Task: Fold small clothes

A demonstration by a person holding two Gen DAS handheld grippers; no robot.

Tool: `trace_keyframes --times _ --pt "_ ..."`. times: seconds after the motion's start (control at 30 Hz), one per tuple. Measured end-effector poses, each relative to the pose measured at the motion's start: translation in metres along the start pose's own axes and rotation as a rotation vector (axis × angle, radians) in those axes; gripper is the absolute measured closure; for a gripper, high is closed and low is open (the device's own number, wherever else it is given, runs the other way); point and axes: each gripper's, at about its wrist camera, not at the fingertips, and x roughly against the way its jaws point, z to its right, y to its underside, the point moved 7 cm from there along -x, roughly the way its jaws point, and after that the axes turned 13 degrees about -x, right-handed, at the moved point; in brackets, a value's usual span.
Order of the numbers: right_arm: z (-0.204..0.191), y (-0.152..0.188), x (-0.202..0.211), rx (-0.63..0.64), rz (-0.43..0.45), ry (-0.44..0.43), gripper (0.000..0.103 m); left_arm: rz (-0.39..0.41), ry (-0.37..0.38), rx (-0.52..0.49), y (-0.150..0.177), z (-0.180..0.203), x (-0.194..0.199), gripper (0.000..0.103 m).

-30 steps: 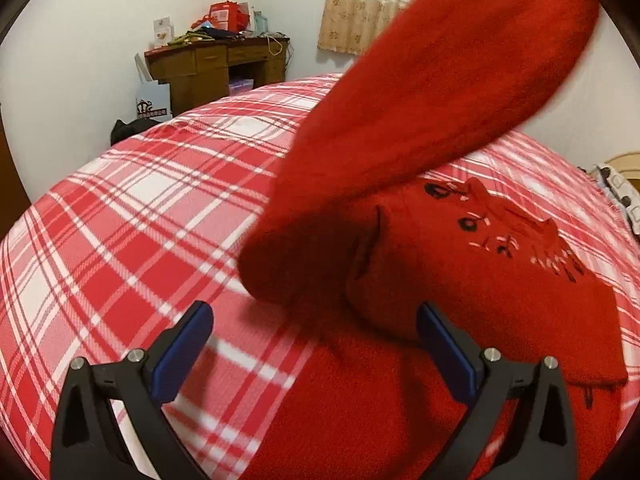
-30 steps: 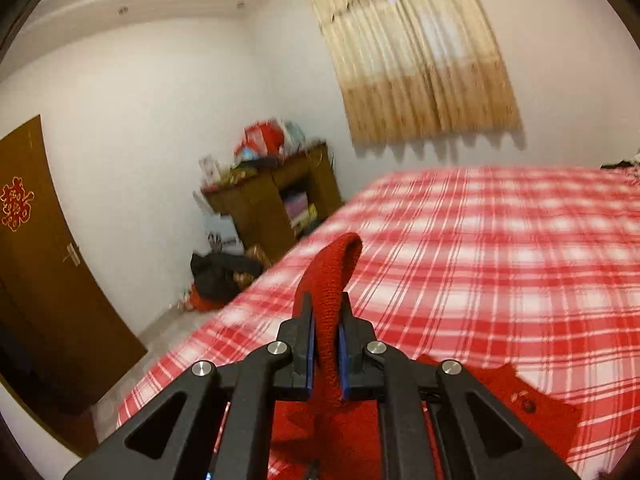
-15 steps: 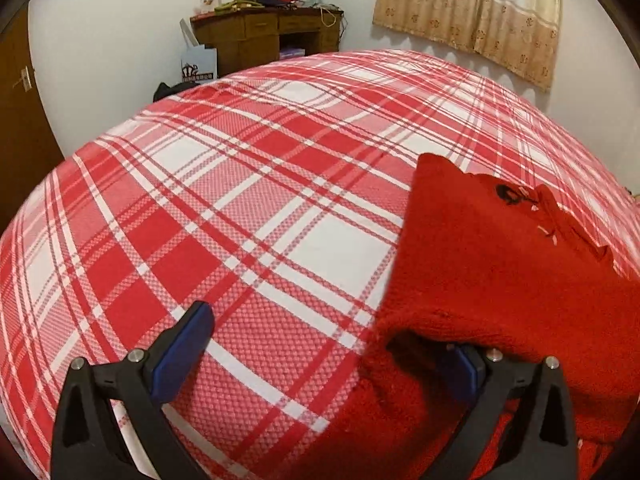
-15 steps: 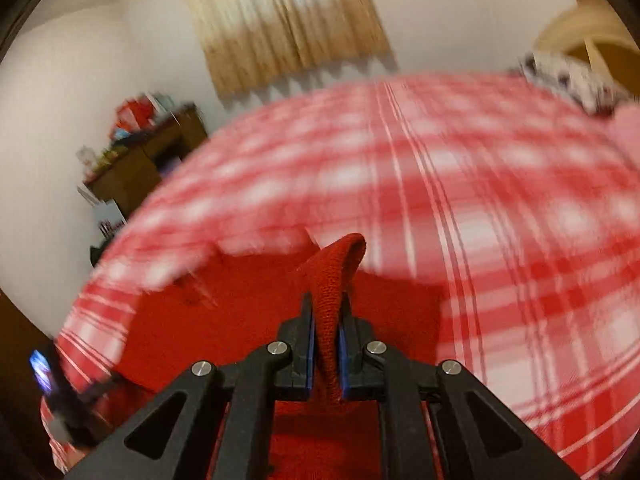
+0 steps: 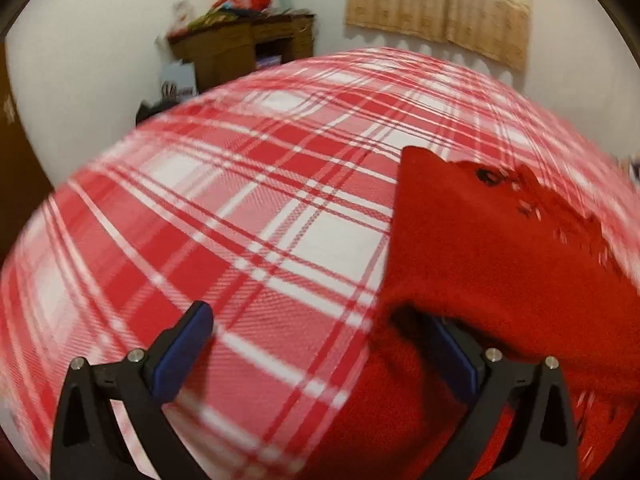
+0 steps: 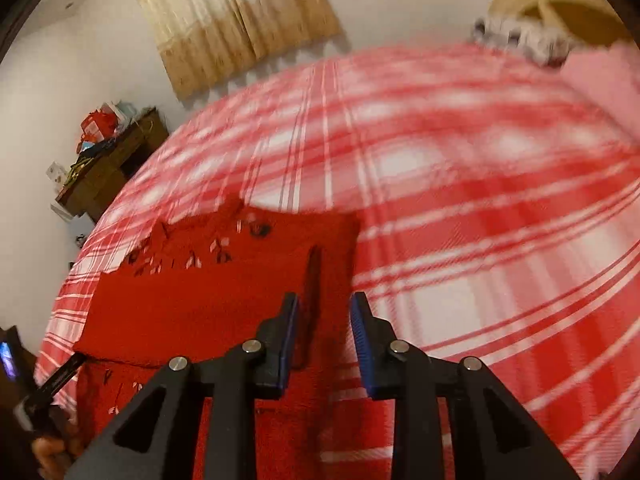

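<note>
Red sweater (image 6: 224, 304) folded flat on plaid bed (image 6: 480, 216), right gripper (image 6: 323, 300) over sweater's edge, jaws opening, nothing clamped, left gripper (image 5: 316, 320) fingers wide apart, one under sweater fold.

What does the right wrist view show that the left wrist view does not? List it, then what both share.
Only the right wrist view: the right tool, its jaws opening with nothing pinched between them, a pink pillow at the far end of the bed, and the other handheld tool's body at the left edge.

Only the left wrist view: the left tool, open wide, its right finger tucked under the sweater's folded edge.

Both: the red sweater on the plaid bedsheet, the wooden desk and the curtain.
</note>
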Motion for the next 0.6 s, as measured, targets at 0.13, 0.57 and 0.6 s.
trace_keyframes --times 0.13,0.57,0.6 --pt "-0.030 -0.003 0.008 0.139 0.049 0.023 0.075 0.122 -0.041 -0.083 -0.005 -0.001 0.038 0.000" --pt "-0.056 0.031 -0.066 0.169 -0.054 0.054 0.075 0.090 -0.085 -0.228 -0.053 0.049 -0.013 0.003" --pt "-0.056 0.031 -0.067 0.168 -0.054 0.055 0.075 0.069 -0.073 -0.218 -0.051 0.049 -0.021 0.003"
